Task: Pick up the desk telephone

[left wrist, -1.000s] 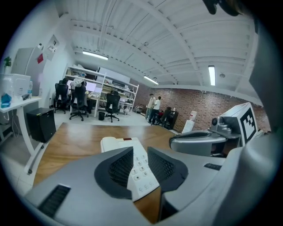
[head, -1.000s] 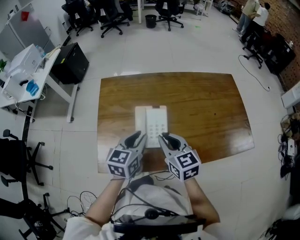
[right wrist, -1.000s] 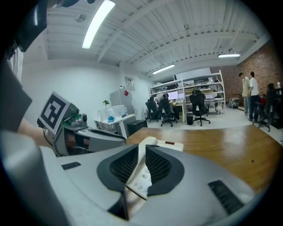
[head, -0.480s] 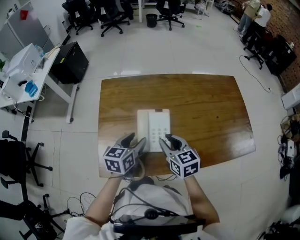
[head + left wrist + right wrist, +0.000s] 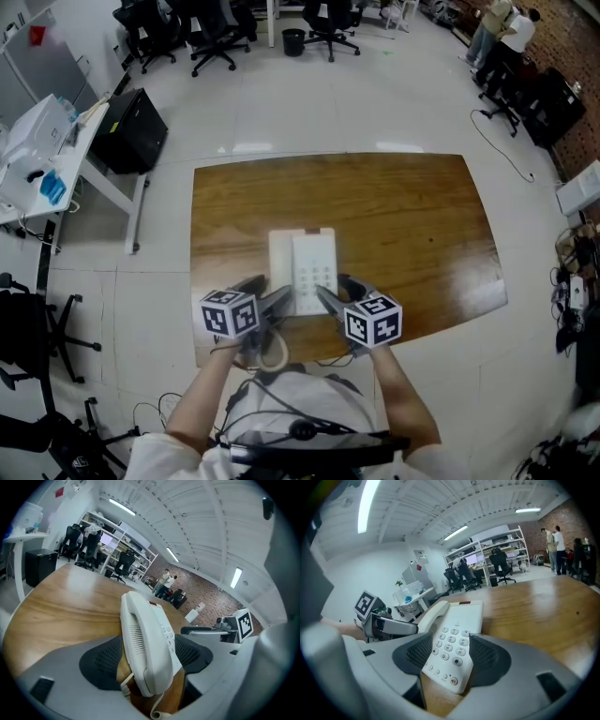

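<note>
A white desk telephone (image 5: 302, 270) lies flat on the wooden table (image 5: 394, 211), close to its near edge, with the handset on its left side. My left gripper (image 5: 268, 296) has its jaws opening around the handset end (image 5: 146, 644), and bare wood shows beside the pads. My right gripper (image 5: 337, 292) has its jaws opening around the keypad corner (image 5: 452, 648). Neither pair of pads presses on the phone. The coiled cord (image 5: 272, 352) hangs off the table edge under the left gripper. Each gripper appears in the other's view: the right gripper (image 5: 220, 631), the left gripper (image 5: 389, 625).
A black case (image 5: 133, 129) stands on the floor beside a white desk (image 5: 56, 159) at the left. Office chairs (image 5: 216, 33) and a bin (image 5: 292, 39) are at the back. Two people (image 5: 502, 33) stand at the far right. Cables lie on the floor at the right.
Both grippers have come down to the table's near edge and their jaws have spread. They now flank the phone's near end instead of hovering above it.
</note>
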Action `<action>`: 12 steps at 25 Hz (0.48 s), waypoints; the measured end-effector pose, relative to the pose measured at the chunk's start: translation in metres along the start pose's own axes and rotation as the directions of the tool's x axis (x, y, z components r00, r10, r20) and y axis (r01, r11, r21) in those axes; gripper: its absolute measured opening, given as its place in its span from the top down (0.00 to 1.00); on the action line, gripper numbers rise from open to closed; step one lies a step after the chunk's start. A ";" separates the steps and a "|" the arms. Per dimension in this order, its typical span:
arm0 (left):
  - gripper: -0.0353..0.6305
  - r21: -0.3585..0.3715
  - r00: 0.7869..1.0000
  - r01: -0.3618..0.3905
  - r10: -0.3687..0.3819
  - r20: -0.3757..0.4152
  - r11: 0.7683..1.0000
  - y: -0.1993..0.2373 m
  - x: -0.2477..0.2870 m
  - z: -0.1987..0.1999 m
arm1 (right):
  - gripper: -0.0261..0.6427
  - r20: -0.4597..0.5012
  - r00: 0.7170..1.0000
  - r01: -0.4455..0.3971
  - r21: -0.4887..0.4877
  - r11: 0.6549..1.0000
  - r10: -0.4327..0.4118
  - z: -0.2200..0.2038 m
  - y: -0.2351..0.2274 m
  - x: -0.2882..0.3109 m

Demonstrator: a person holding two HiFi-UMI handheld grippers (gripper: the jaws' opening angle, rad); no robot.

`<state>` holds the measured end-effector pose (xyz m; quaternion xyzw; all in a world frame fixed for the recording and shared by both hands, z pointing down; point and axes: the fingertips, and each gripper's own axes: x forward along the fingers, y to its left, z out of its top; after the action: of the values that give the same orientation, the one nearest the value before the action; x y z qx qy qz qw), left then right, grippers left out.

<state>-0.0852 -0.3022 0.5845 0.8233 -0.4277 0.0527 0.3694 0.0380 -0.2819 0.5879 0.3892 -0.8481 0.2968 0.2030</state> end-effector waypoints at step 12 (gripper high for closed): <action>0.38 -0.143 0.988 0.125 -0.137 -0.072 0.982 0.006 0.020 -0.011 | 0.54 -0.096 0.994 -0.032 0.136 0.990 0.045 -0.023 -0.024 0.025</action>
<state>-0.0746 -0.3106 0.6040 0.8192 -0.3597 0.0322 0.4454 0.0442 -0.2925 0.6277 0.3703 -0.8224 0.3762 0.2123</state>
